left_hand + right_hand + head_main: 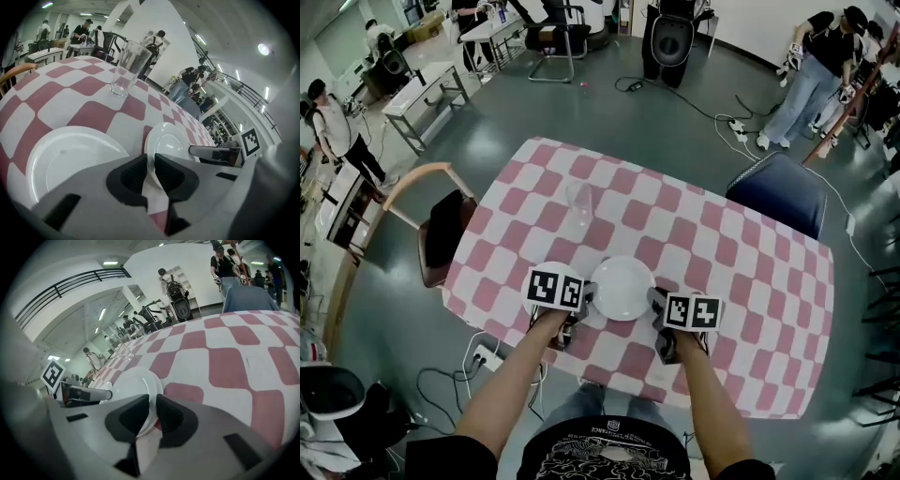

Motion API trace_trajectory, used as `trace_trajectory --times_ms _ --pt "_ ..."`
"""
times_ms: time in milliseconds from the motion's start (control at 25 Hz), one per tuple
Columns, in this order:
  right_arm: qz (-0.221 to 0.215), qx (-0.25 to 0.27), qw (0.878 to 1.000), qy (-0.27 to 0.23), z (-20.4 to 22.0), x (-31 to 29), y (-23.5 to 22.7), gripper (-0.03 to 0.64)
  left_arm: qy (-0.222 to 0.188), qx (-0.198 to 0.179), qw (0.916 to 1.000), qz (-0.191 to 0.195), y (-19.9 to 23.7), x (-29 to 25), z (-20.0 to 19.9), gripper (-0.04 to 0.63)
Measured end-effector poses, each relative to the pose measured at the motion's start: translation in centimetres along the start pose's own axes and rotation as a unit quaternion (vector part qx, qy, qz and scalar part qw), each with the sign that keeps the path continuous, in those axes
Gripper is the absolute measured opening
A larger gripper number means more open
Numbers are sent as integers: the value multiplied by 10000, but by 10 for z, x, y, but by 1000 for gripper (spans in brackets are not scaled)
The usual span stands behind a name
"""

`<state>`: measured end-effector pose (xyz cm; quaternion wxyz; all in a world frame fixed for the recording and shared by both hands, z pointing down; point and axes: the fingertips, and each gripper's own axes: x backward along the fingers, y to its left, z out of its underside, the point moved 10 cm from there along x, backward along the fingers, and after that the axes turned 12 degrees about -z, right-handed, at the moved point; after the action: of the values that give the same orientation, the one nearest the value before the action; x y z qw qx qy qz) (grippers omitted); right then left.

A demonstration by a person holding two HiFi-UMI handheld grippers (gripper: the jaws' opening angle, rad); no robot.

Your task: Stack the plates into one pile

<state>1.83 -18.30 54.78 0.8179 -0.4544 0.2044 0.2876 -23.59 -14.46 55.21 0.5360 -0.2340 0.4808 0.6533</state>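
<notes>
Clear glass (579, 204) upright on the checkered table (741, 281).

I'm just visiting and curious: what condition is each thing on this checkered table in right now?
middle plate: empty, rim gripped on both sides.
other plate: empty, flat on the table, not stacked.
glass: upright, looks empty.
left tongs: closed on the middle plate's rim.
right tongs: closed on its opposite rim.

I can't make out any words or numbers. The only signs are black-and-white square markers, in the lower middle of the head view: one on the cube (555, 289) of the left gripper (587, 307), one on the cube (692, 311) of the right gripper (657, 306). The white print on the black shirt (605, 452) at the bottom edge is too small to read.
</notes>
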Motion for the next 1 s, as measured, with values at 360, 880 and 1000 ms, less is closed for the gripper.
trace_trajectory --times_ms 360,880,1000 --pt "352 461 9983 46 -1 -1 8 71 23 -125 9999 56 0 -1 -3 81" --pt "367 527 9973 -349 -7 6 17 86 -146 -390 9991 -8 2 8 -5 130" --pt "302 558 9967 -505 -10 8 23 86 -359 -478 9982 34 0 15 -10 130"
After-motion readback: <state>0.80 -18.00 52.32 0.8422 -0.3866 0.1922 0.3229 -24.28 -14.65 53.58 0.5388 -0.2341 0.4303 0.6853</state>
